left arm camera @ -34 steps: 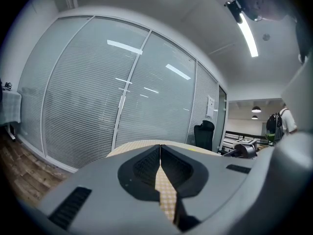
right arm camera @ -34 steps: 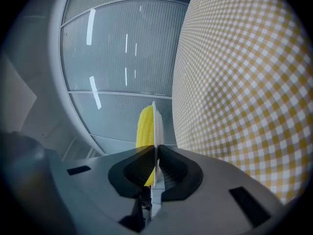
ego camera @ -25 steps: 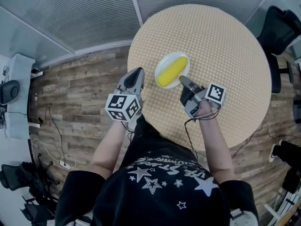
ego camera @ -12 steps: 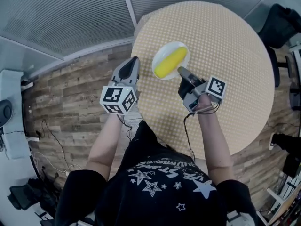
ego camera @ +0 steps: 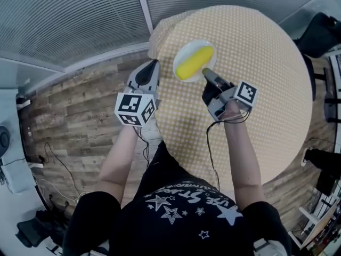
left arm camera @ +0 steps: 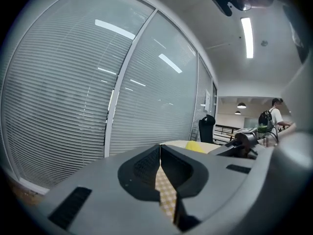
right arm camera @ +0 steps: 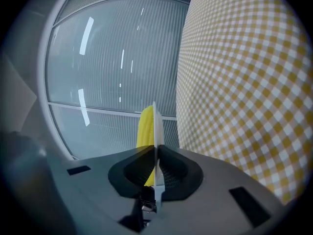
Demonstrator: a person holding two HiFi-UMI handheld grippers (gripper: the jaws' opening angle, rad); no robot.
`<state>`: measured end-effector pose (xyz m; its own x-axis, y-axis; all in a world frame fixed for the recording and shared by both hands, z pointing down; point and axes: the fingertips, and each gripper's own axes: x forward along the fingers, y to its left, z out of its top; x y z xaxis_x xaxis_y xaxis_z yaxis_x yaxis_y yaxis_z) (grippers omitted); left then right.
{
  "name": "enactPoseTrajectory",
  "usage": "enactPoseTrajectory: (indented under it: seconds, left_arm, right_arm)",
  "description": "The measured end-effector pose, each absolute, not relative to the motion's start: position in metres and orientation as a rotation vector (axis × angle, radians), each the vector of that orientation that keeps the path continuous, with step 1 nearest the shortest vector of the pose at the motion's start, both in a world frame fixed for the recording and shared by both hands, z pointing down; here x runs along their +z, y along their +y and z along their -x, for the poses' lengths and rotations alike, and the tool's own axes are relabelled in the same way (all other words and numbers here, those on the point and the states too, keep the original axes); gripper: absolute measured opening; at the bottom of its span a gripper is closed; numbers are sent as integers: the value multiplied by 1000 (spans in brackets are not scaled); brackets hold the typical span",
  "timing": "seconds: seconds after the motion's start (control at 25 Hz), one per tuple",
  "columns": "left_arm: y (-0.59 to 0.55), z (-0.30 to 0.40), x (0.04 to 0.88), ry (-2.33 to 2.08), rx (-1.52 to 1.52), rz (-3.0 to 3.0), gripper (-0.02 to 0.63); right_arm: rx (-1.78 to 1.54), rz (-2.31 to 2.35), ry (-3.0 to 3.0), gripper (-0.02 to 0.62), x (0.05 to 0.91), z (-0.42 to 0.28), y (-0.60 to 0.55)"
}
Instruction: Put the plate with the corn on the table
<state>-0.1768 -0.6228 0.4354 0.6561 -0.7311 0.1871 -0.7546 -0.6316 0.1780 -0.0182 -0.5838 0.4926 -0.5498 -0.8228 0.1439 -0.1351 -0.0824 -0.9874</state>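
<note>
Pinching the plate (ego camera: pixel 186 49) rim edge-on, right gripper (ego camera: pixel 205 72) jaws clamped. Corn (ego camera: pixel 195 63) lies loose on it, over the desk (ego camera: pixel 256 63). Stiff, light, slick: tilt probably rolls the corn. Left gripper (ego camera: pixel 153 64) jaws together, empty.

- The round table (ego camera: pixel 266 89) stands on the floor close to a glass wall with blinds (ego camera: pixel 80 20).
- A yellow-and-white checked tablecloth (ego camera: pixel 250 47) lies directly on the tabletop and covers all of it that shows.
- On the side by the blinds, the cloth hangs over the table's edge in a fold (ego camera: pixel 155 35).
- The wood-plank floor (ego camera: pixel 80 116) is grey-brown, with boards of mixed shades.
- Thin cables (ego camera: pixel 56 177) trail loosely across the floor, well apart from the table.
- A dark office chair (ego camera: pixel 319 33) stands on the floor just beside the table's rim.
- More dark things (ego camera: pixel 322 169) sit on the floor by that same side; they are too small to name.
</note>
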Motion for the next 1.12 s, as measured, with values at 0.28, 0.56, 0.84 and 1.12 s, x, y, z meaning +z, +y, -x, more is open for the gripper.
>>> enactPoseTrajectory:
  seconds: [0.28,0.56,0.84,1.12]
  left_arm:
    - [-656,170,454,-1186,166,-2620,11]
    - [-700,163,470,-1207,158,-2604,11]
    - [-682,159,480,-1194,165,-2602,11]
    - [-680,147,493,-1175,180,-2593,11]
  right_arm:
    - [-1665,1066,1654,40,513,11,-631]
    - [-1689,1060,1635,40,540,3,-686]
    - [-1687,1100,1632,40,550,-4,-685]
    - [-1715,1089,1598,40,565,-6,-695]
